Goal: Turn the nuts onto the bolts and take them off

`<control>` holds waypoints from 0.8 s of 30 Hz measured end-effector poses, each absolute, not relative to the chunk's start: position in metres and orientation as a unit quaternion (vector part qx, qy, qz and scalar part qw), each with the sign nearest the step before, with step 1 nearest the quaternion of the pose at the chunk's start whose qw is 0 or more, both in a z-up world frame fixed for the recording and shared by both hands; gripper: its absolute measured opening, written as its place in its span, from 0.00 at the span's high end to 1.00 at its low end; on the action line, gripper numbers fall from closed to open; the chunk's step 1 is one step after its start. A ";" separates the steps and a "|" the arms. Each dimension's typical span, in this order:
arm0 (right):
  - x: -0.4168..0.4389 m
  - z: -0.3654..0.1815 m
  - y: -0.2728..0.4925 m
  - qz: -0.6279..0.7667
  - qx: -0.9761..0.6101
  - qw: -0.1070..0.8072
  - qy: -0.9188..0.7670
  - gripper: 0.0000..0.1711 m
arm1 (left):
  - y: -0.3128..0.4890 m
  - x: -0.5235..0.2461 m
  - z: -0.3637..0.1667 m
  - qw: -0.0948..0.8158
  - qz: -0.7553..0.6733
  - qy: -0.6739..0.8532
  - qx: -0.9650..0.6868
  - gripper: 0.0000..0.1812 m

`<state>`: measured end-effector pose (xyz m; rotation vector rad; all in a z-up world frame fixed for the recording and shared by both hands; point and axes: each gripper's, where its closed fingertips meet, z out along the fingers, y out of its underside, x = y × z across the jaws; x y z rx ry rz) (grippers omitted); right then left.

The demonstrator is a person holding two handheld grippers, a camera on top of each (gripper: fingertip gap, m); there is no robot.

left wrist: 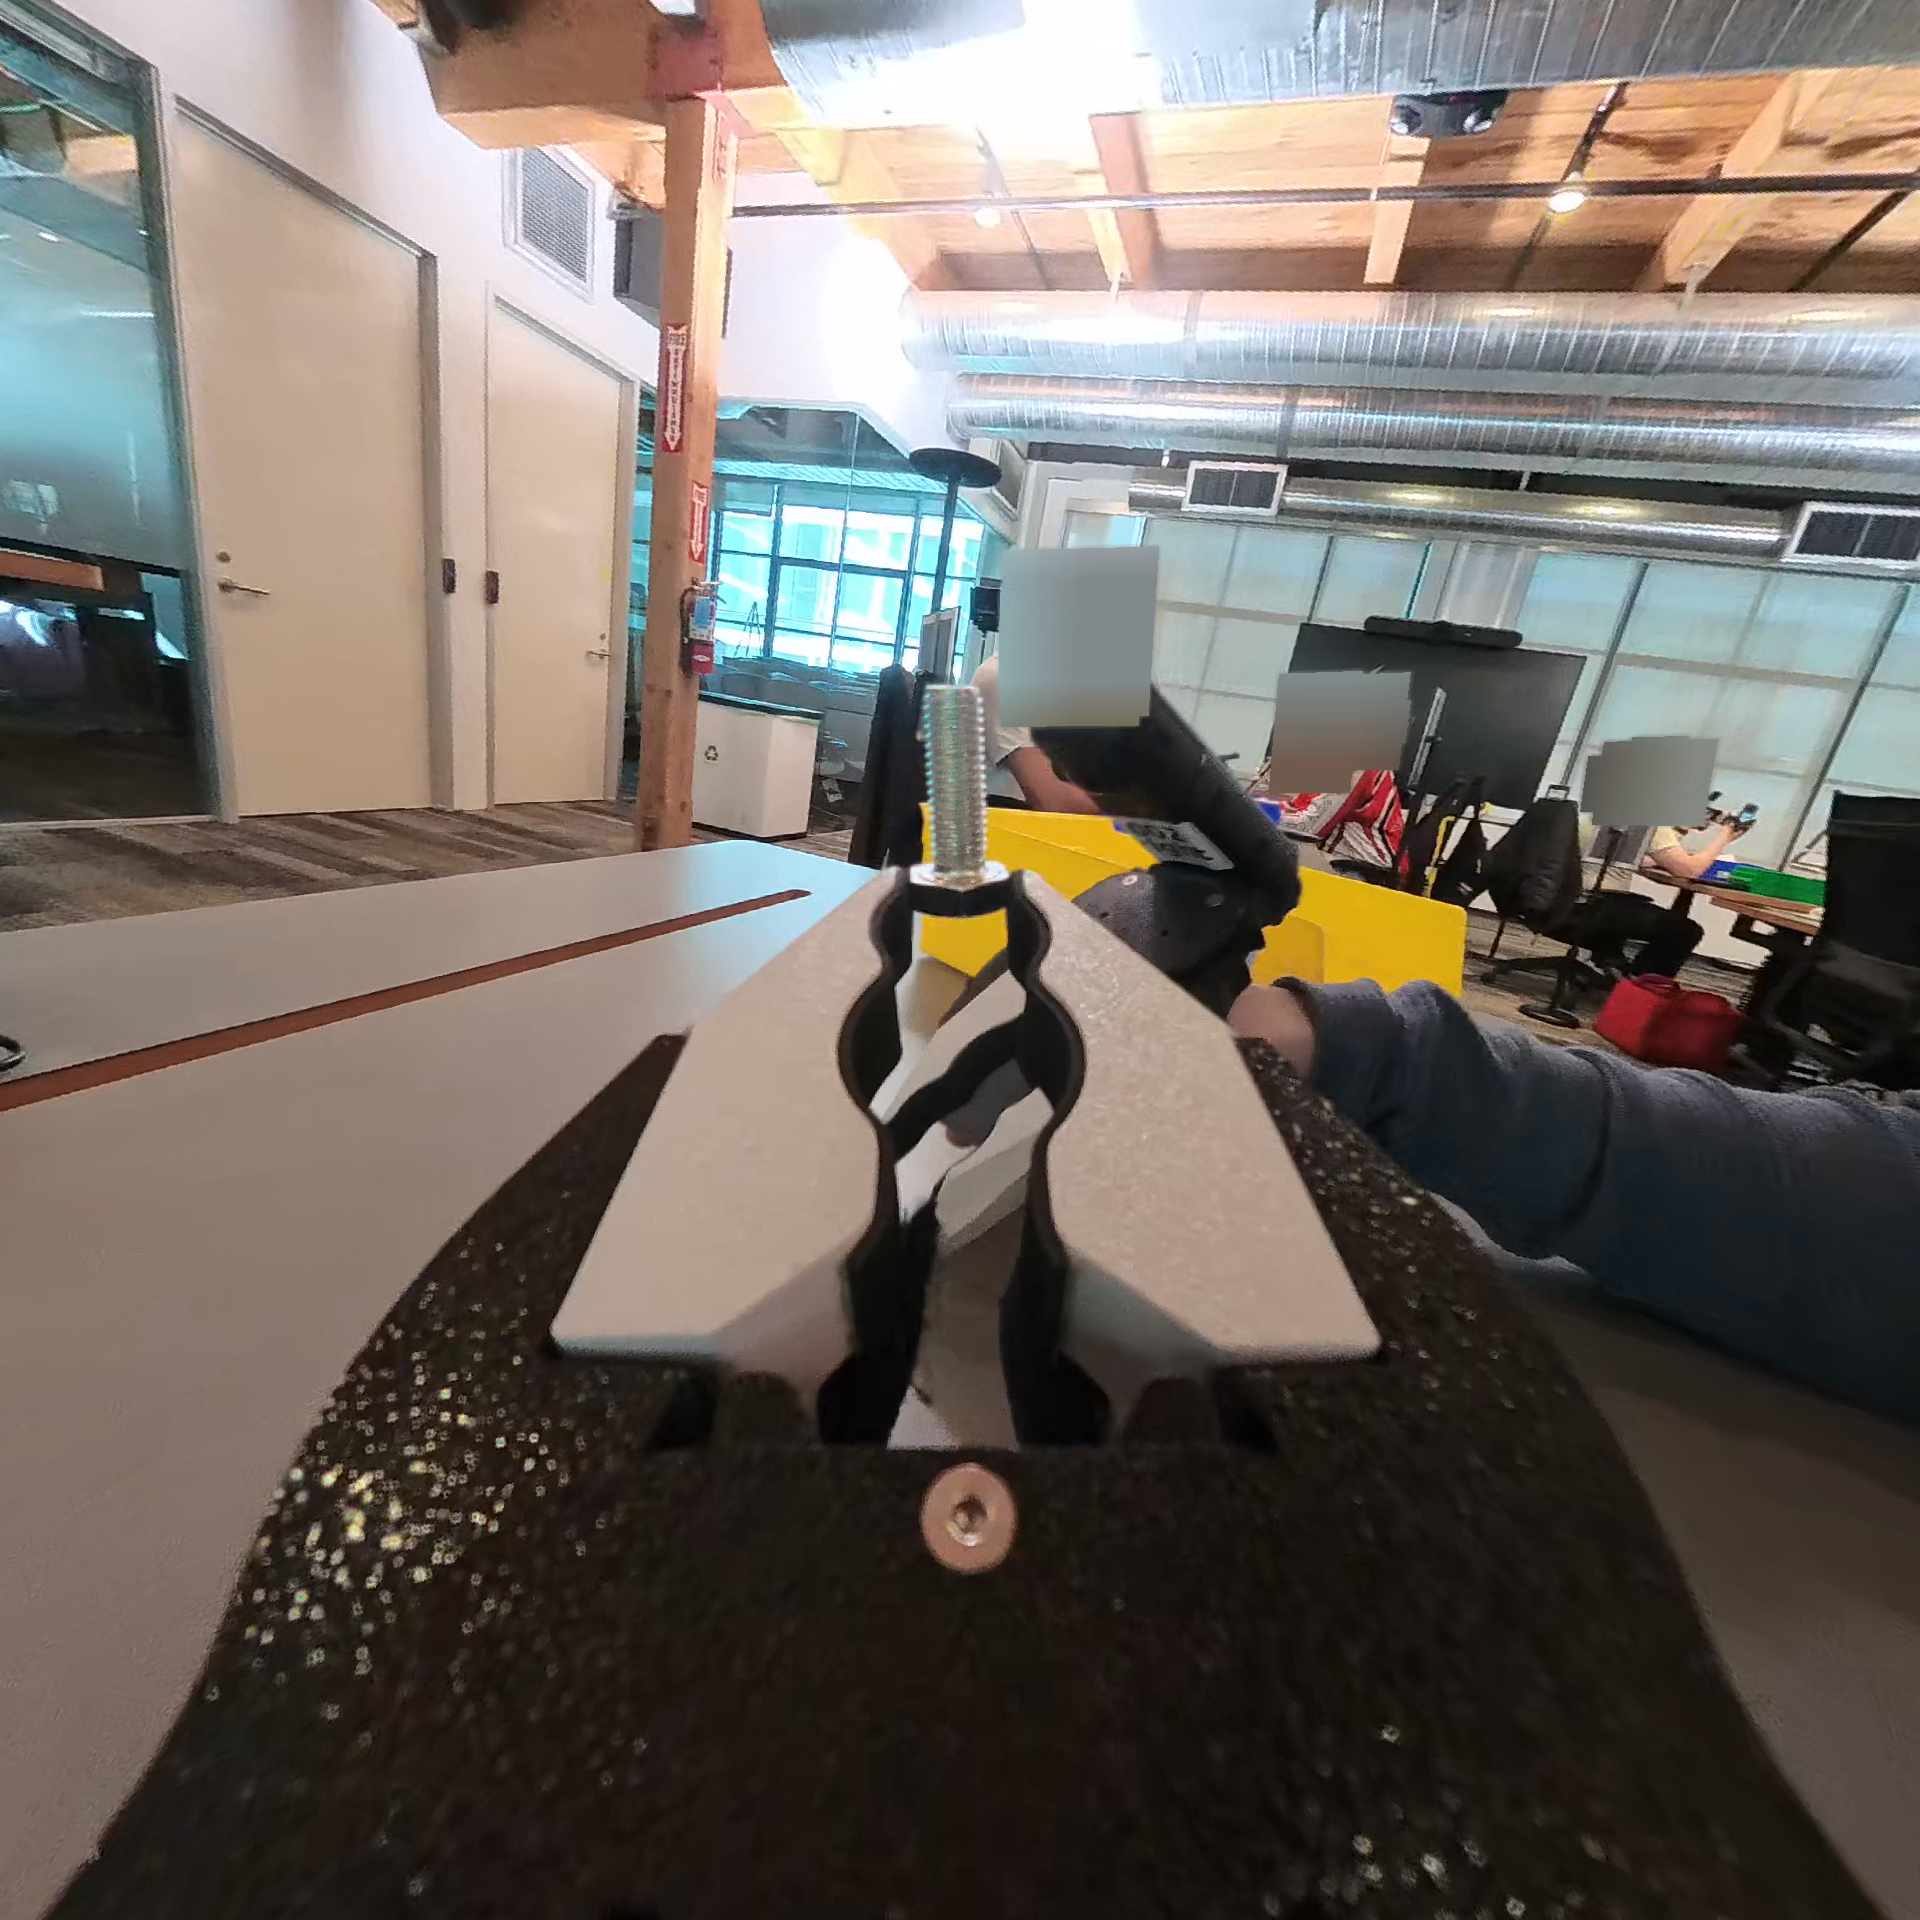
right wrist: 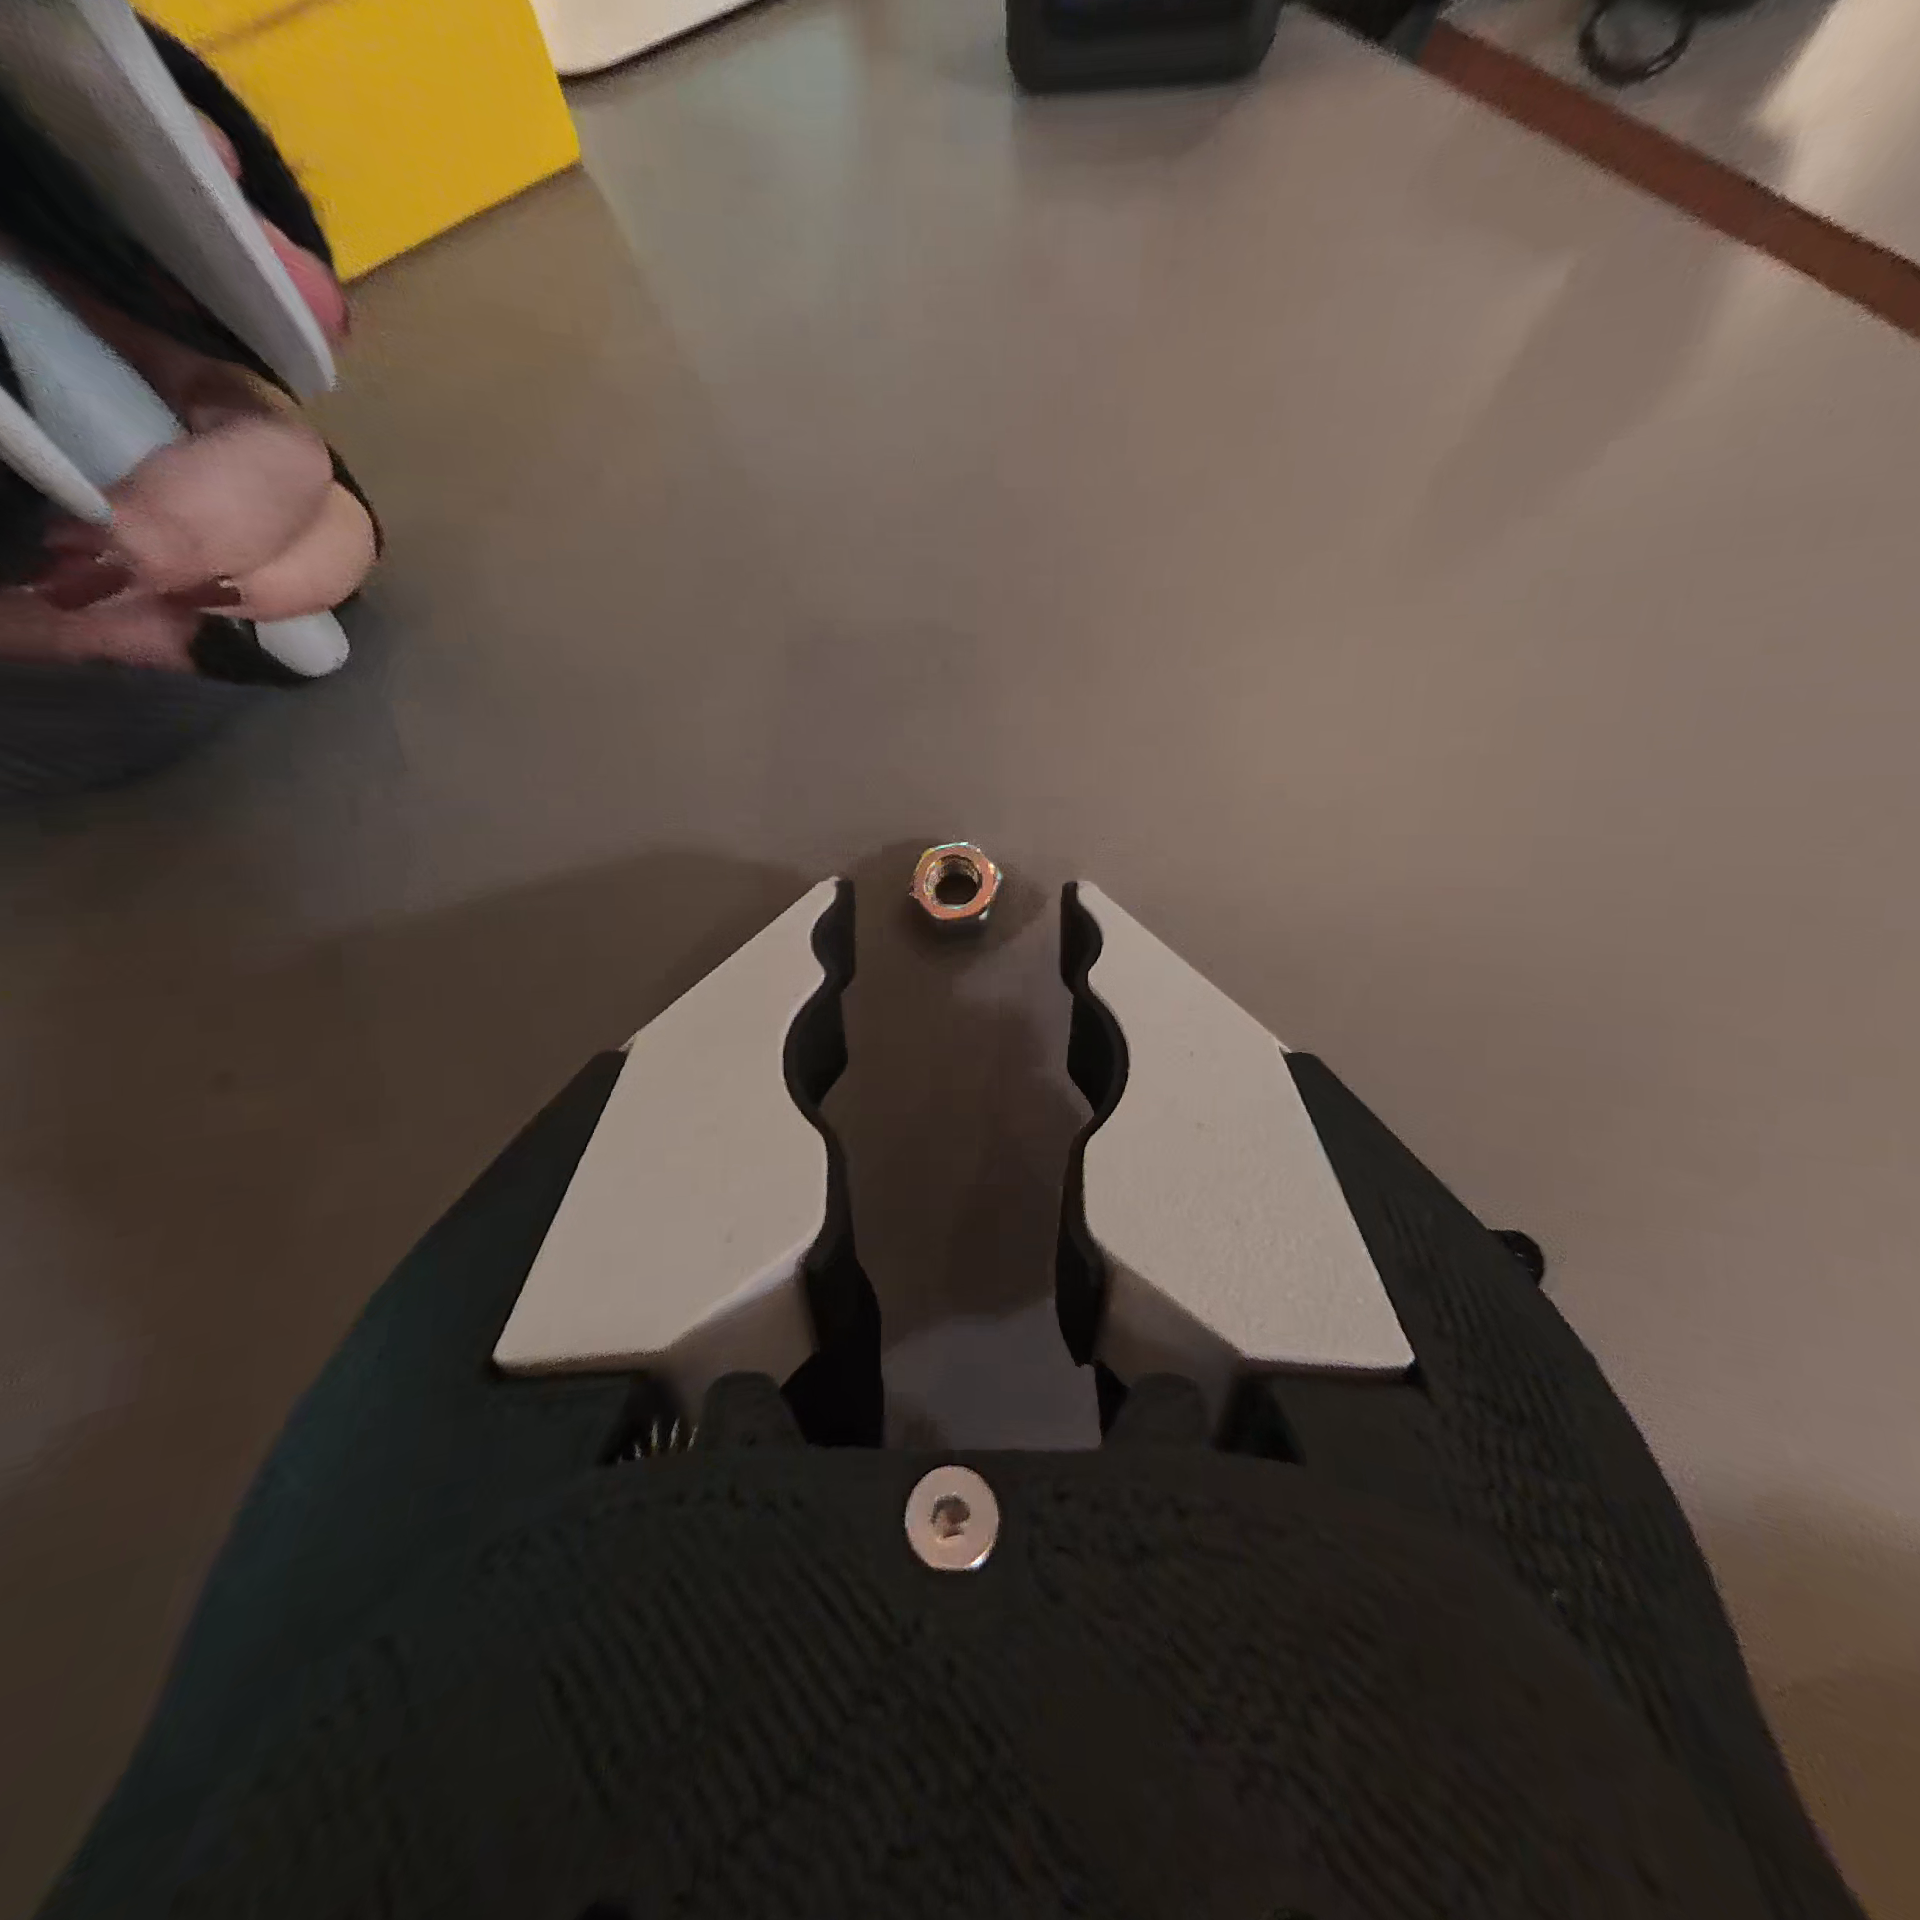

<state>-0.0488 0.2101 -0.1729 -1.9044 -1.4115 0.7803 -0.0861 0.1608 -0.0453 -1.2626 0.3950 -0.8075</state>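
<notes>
In the left wrist view my left gripper (left wrist: 958, 896) is shut on the head of a silver bolt (left wrist: 954, 781). The threaded shank stands upright above the fingertips, with no nut on it. In the right wrist view my right gripper (right wrist: 954, 900) is open and empty, pointing down at the grey table (right wrist: 1299, 623). A small metal hex nut (right wrist: 954, 891) lies flat on the table between and just ahead of its fingertips. The left gripper (right wrist: 156, 343) and the hand holding it show blurred at the upper left. The right gripper's black body (left wrist: 1195, 831) shows beyond the bolt.
A yellow bin (left wrist: 1351, 925) stands on the table behind the bolt; it also shows in the right wrist view (right wrist: 416, 125). A blue sleeve (left wrist: 1610, 1143) reaches across the table at right. A dark object (right wrist: 1143, 42) sits at the table's far edge. People sit at desks farther back. There is about 15 cm between the tips of the two grippers.
</notes>
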 end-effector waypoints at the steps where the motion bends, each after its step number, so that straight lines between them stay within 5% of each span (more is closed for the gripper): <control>1: -0.050 -0.175 0.208 0.300 -0.723 0.312 -0.539 0.78 | 0.160 -0.085 -0.045 0.713 -0.366 0.180 -0.570 0.92; 12: -0.052 -0.174 0.209 0.287 -0.713 0.319 -0.555 0.89 | 0.148 -0.056 -0.054 0.689 -0.372 0.230 -0.578 0.92; 18: -0.033 -0.069 0.199 0.358 -0.627 0.436 -0.538 0.90 | 0.140 -0.036 -0.063 0.664 -0.372 0.286 -0.582 0.91; 24: -0.021 -0.014 0.139 0.429 -0.549 0.378 -0.609 0.90 | 0.132 -0.023 -0.067 0.642 -0.389 0.320 -0.578 0.92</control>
